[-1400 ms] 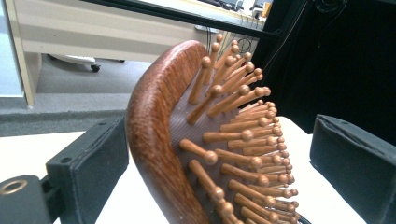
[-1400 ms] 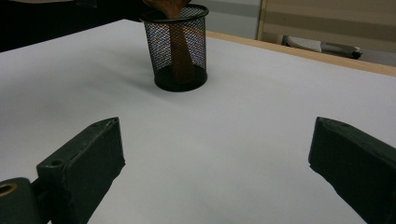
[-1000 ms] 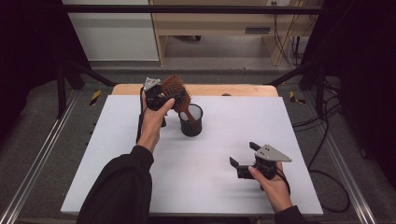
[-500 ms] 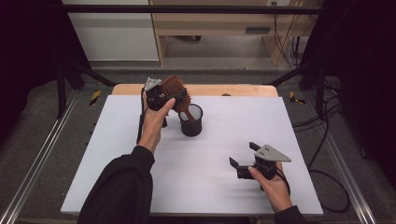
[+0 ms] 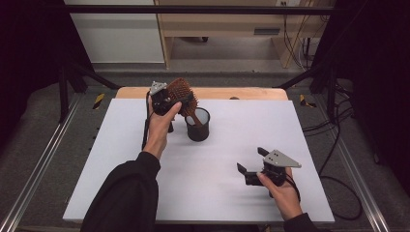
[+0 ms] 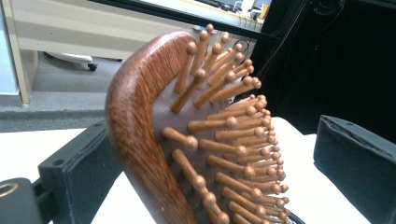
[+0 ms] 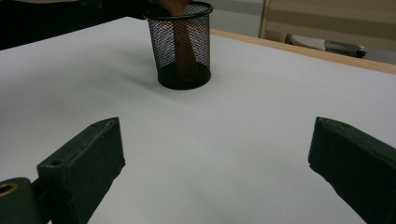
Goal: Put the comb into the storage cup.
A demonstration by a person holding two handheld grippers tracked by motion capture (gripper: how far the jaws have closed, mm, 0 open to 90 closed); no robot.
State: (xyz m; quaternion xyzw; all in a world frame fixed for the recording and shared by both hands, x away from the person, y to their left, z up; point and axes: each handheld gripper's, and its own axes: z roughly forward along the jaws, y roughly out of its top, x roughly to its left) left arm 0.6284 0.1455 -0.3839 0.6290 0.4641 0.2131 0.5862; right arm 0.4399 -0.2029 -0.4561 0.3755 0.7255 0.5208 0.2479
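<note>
High view, left gripper (image 5: pixel 170 102): upper middle-left of the frame, held up by the left hand (image 5: pixel 159 126), just left of the cup.
High view, hairbrush (image 5: pixel 183 94): wooden, its head beside the left gripper at the upper middle; its handle slants down to the right into the mesh cup.
High view, mesh cup (image 5: pixel 197 124): black, upright on the white table (image 5: pixel 121 159), a little above the frame's centre.
High view, right gripper (image 5: pixel 249 166): lower right of the frame, held low over the table by the right hand (image 5: pixel 283 188), well apart from the cup; jaws spread, nothing between them.
Left gripper view, hairbrush (image 6: pixel 140 130): fills the centre, brown back to the left, pegs (image 6: pixel 224 123) pointing right.
Left gripper view, jaws: one black pad at lower left lies against the brush's back; the other stands at the right edge, clear of the peg tips, so the jaws are apart around the brush head rather than clamped on it.
Right gripper view, mesh cup (image 7: pixel 180 44): upper centre of the frame, standing on the white table (image 7: pixel 224 140), with the brush handle (image 7: pixel 182 46) showing through the mesh.
Right gripper view, jaws: lower left and lower right corners, wide apart, bare table between them.
</note>
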